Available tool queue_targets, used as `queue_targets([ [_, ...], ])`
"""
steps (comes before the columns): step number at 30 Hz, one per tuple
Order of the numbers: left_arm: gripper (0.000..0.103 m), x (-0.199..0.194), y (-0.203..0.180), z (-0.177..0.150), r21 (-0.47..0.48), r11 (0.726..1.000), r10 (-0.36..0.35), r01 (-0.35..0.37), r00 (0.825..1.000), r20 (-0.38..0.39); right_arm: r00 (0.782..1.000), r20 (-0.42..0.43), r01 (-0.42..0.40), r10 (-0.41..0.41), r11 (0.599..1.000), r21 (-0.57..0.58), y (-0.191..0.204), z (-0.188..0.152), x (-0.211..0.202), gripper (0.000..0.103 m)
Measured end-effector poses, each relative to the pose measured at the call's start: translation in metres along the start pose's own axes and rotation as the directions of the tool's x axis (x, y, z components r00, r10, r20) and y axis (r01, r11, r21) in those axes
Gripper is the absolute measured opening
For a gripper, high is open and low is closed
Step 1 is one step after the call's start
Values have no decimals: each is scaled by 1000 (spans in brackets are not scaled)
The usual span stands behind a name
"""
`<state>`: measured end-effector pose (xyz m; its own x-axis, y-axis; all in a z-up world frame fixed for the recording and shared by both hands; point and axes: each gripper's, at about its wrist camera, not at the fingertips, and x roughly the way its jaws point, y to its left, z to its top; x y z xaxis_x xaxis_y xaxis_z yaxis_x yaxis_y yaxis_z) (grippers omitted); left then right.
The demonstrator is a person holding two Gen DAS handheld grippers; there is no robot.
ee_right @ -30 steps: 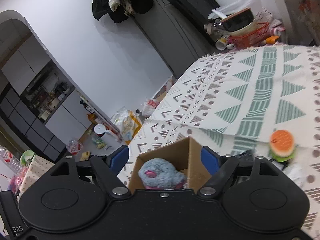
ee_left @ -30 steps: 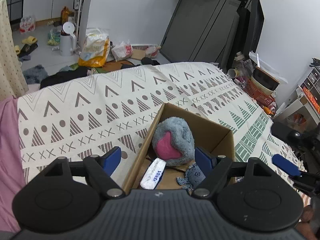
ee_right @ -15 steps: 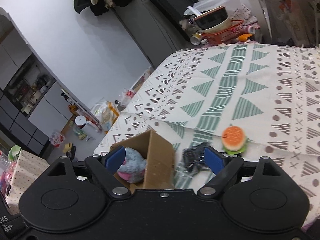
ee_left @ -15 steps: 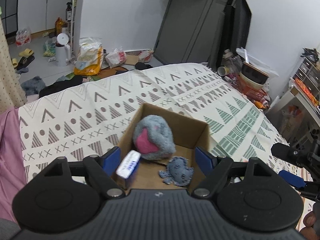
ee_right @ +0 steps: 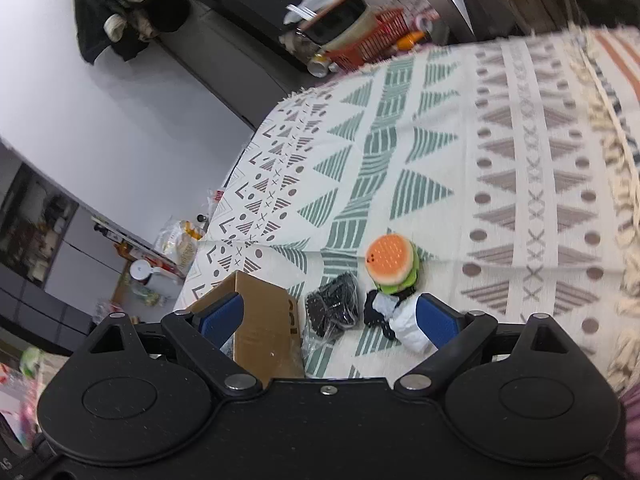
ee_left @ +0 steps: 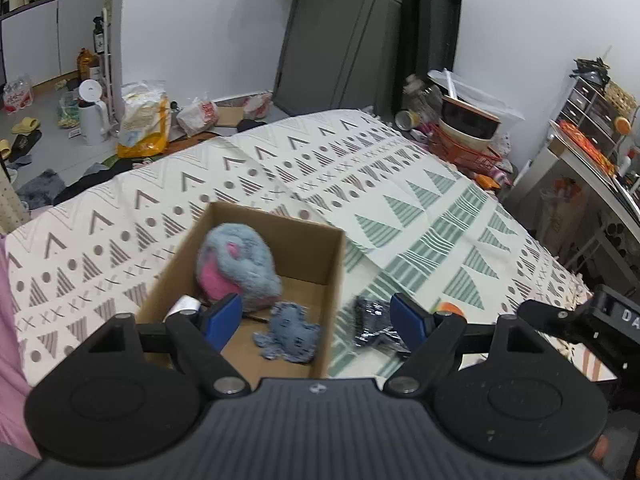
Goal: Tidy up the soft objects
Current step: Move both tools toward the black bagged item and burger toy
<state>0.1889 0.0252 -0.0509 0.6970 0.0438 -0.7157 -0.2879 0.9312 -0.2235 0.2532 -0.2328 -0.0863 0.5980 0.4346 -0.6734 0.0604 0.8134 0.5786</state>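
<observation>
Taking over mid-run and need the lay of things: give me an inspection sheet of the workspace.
Surface: patterned cloth over a bed.
Job's things: cardboard box holds grey-pink plush, blue octopus plush and white pack; burger toy, black bagged item and black-white item lie outside on the cloth.
Clutter: nothing seen on the bed.
Grippers: left gripper and right gripper open, empty.
Cables: nothing seen.
Surroundings: bags and white kettle on the floor; orange basket beside the bed.

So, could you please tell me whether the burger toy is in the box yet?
Out. The burger toy lies on the patterned blanket, apart from the cardboard box.
</observation>
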Motion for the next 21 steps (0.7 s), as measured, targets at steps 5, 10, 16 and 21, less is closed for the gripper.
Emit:
queue_targets([
  [5,77,7,-22,-7,28,1000,-14,15,1000,-15,1000,-7,9,-9,997,73,-20,2,0,93],
  [10,72,16,-44,-14,45,999,-22,23,999,-29,999,-39,36,-30,986,162,-42,2,9,88],
  [16,62,32,-63,-17,57,998,-21,24,998,-51,996,-84,38,-16,964,262,-68,1,21,77],
  [21,61,48,-74,-20,77,997,-8,13,997,-70,994,-102,58,-28,951,303,-81,2,29,74],
])
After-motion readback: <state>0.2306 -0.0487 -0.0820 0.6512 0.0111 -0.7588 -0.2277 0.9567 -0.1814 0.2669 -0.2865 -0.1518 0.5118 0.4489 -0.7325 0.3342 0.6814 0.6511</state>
